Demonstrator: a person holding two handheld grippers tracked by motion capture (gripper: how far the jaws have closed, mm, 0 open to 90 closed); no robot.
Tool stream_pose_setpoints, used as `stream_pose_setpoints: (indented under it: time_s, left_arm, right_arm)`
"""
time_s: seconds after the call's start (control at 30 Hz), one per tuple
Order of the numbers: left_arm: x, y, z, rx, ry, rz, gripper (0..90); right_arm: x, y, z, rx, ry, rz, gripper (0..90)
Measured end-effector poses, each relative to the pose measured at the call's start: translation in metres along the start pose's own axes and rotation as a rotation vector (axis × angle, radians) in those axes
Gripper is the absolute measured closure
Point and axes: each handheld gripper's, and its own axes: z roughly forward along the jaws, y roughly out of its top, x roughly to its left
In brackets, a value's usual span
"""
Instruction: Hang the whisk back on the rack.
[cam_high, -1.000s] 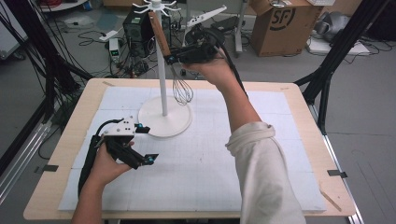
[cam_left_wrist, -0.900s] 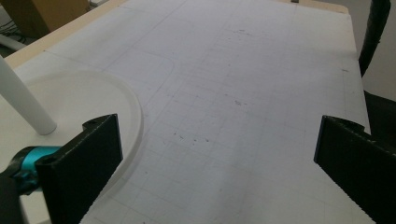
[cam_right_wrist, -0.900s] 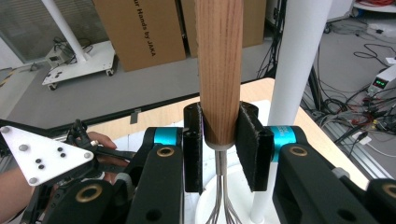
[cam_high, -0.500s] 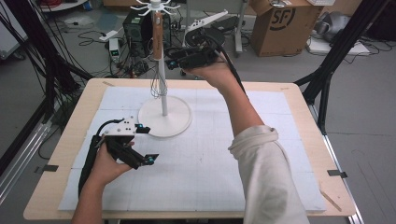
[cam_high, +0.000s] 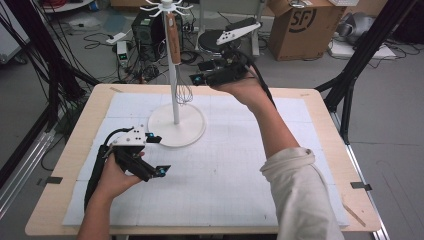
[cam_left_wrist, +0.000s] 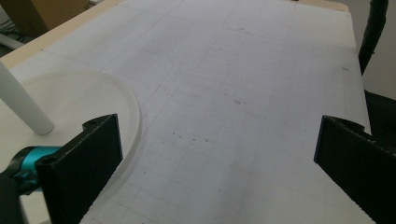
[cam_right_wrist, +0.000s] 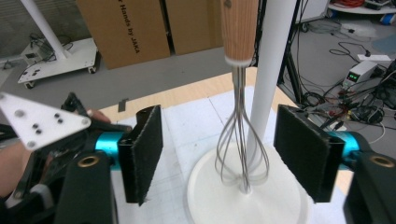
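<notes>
In the high view, a whisk is seen hanging on a white stand, close beside the stand's pole. Its long axis is vertical: the wooden handle is uppermost, under the hooks at the stand's top, and the wire loops point down toward the round base without reaching it. The right gripper is held level just to the right of the stand, at the height of the wire loops (its jaws have just been opening). The left gripper is rested on the table mat, near the base on its left front side.

In the left gripper view, the two black jaws are seen wide apart, with bare mat between them. The rim of the stand's base lies just beside one jaw.

In the right gripper view, the jaws of the right gripper stand apart. The wire loops hang in the gap, and neither pad is pressed on them. The handle rises straight above, beside the pole.
</notes>
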Motion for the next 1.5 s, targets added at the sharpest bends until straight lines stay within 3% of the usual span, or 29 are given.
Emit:
stream_pose_setpoints:
  time_s: [0.3, 0.77, 0.87, 1.37, 1.5]
  left_arm:
    - [0.0, 0.0, -0.001, -0.005, -0.005, -0.001, 1.6]
    - [0.001, 0.0, -0.005, -0.021, -0.008, -0.007, 1.6]
    - [0.001, 0.0, -0.005, -0.021, -0.008, -0.007, 1.6]
    - [0.002, -0.001, -0.007, -0.05, -0.025, -0.021, 1.6]
    - [0.003, -0.002, -0.006, -0.051, -0.027, -0.024, 1.6]
  right_arm:
    - [0.008, -0.015, -0.017, -0.046, -0.041, -0.016, 19.3]
    - [0.016, -0.052, -0.04, -0.052, -0.079, -0.009, 8.7]
    - [0.019, -0.061, -0.046, -0.055, -0.081, -0.008, 1.8]
    - [0.026, -0.12, -0.073, -0.037, -0.113, 0.024, 0.0]
    - [0.028, -0.136, -0.082, -0.054, -0.124, 0.036, 0.0]
